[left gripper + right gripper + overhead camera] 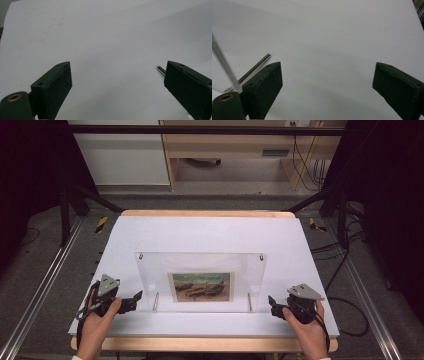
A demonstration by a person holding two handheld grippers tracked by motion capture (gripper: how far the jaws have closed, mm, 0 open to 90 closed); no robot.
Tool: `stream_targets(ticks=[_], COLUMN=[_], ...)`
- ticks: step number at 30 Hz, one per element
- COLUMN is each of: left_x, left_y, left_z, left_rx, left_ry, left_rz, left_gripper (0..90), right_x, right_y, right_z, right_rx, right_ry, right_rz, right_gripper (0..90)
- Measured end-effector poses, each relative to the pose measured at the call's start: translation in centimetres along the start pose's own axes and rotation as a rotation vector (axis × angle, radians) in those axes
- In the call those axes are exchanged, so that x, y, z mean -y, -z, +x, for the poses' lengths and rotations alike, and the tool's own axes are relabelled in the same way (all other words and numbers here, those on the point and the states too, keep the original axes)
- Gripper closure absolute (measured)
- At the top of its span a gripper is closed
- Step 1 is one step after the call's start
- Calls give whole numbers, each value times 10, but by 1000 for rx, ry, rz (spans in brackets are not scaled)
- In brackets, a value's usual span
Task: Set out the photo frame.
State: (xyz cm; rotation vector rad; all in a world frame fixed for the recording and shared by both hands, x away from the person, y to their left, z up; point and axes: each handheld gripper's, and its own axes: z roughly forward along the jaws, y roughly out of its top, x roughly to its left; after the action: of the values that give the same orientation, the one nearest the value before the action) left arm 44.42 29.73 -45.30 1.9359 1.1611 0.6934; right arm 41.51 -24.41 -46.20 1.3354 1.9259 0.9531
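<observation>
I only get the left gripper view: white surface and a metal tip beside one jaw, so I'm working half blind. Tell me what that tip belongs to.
Observer: It looks like a peg at the foot of a standing clear frame, just right of your left claw, which is not touching it.
Operator: Say what the frame holds.
Observer: A picture of boats, low in its middle.
Operator: Report the other claw.
Observer: The right claw is open at the frame's right side, near a second peg, apart from the frame.
</observation>
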Motion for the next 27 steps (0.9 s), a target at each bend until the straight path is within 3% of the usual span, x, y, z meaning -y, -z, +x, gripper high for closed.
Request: stream_targets(ticks=[4,10,14,22,27], left_x=[-13,-24,-25,-26,-30], left_y=[-13,-33,-42,-55,-62], left_z=[8,14,16,22,28], left_rx=[-12,-26,-29,-16,-51], left_ry=[-13,-19,4,18,33], left_rz=[-9,-41,-60,-27,18], left_gripper=[77,78,77,73,73], right_x=[-5,-13,-19,-22,-24], right_y=[-12,-28,-35,-47,-55], right_z=[-6,-17,-20,-27,-31], right_rx=[21,64,79,90,103], right_ry=[39,15,0,-11,-20], right_rz=[-6,-5,-7,16,50], right_gripper=[90,103,102,101,126])
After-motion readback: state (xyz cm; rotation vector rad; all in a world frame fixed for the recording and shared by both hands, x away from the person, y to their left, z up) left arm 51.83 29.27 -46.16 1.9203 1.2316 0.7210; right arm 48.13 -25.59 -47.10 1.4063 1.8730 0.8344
